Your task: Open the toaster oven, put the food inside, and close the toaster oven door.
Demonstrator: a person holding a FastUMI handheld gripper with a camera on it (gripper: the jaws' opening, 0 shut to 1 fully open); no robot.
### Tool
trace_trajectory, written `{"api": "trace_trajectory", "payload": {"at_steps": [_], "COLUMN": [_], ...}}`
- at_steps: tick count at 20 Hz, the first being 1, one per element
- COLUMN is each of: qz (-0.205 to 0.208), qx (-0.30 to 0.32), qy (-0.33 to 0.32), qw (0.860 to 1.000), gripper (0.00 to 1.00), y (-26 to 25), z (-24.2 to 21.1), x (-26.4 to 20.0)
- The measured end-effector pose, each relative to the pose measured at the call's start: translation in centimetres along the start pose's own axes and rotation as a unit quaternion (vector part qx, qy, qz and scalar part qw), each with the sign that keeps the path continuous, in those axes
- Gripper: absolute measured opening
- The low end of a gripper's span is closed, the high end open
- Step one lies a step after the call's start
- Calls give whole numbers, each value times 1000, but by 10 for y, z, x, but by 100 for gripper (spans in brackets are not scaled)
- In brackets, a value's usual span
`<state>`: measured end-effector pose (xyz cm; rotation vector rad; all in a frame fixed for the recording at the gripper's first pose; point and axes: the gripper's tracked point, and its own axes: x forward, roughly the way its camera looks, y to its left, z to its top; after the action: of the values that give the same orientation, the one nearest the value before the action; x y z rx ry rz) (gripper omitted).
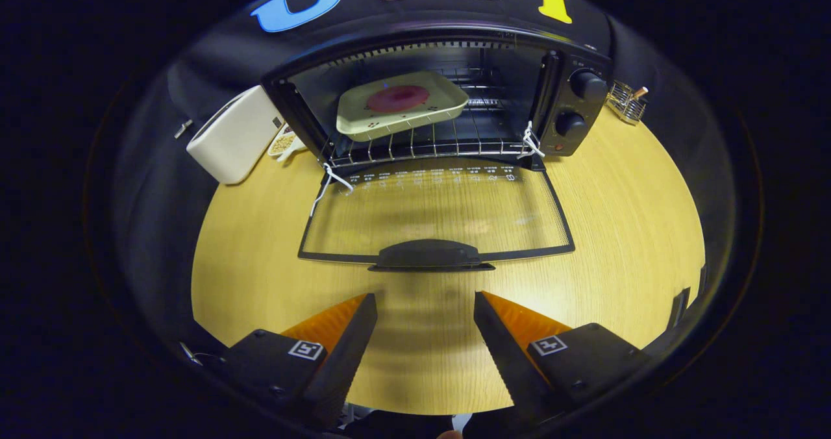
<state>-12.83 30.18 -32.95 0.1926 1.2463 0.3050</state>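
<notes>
On the round wooden table (617, 205), seen from the gripper view, the toaster oven (448, 95) is standing at the far side against the booth's wall, and its glass door (435, 215) is lying folded all the way down, flat toward the camera. The door's dark handle (428, 255) is sitting at the near edge of the door, just ahead of the gripper (425, 312). The gripper's two fingers are standing wide apart over bare tabletop, gripping nothing and touching neither the handle nor the door.

Inside the oven, a pale tray (401, 104) is resting on the wire rack (428, 143), tilted a little, and a reddish round piece of food (397, 99) is lying in the middle of it. Two dark knobs (579, 104) are sitting one above the other on the oven's right-hand panel. White ties are hanging at both door hinges.

To the left of the oven, a cream-coloured box-shaped appliance (234, 137) is standing close beside it, and a small dish of something pale and grainy (284, 143) is wedged between the two. Beyond the oven's right side, a small wire holder (626, 101) is sitting near the table's edge.
</notes>
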Motion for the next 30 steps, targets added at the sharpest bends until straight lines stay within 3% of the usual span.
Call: {"api": "trace_trajectory", "payload": {"at_steps": [14,30], "qz": [-47,-18], "qx": [-2,-21], "qy": [9,-136], "qw": [999,990], "gripper": [99,99], "y": [-4,4], "z": [2,51], "x": [41,-32]}}
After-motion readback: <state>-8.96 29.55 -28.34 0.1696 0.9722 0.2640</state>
